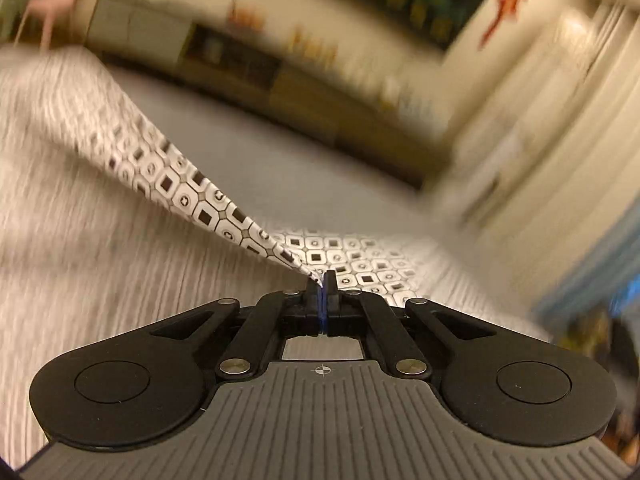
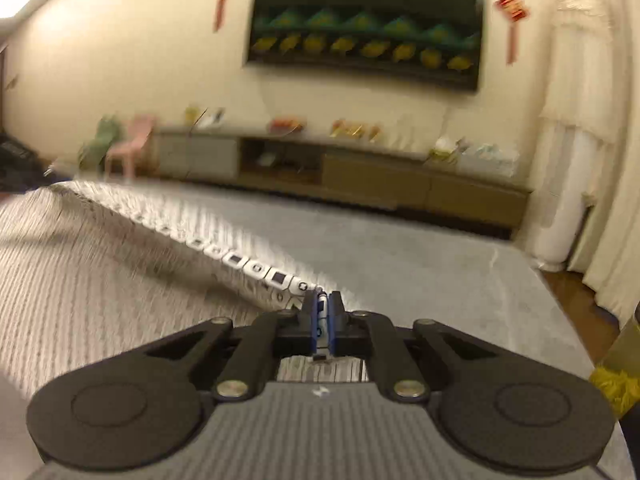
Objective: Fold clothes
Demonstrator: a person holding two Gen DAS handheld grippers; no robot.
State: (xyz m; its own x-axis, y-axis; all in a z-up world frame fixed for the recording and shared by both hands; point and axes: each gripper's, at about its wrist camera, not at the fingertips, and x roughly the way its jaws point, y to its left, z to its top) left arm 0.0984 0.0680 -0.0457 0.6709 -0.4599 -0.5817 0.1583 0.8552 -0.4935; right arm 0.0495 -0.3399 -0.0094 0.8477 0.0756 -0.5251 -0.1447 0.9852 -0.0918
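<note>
Both hand-held grippers, left and right, clench patterned cloth over grey carpet.

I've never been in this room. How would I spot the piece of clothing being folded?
Look at the wide grey surface in front of the long low cabinet. A pale garment is lifted off it, its edge stretched between the right gripper and the left gripper, both pinched shut on it. Unlike the plain grey beneath, its front shows white tiles with black squares, its back fine grey stripes.

Materials, surface finish

Printed cloth: thin, matt, ribbed weave on reverse. Left gripper: matt black plastic, shiny metal rivets. Cabinet: wood.
</note>
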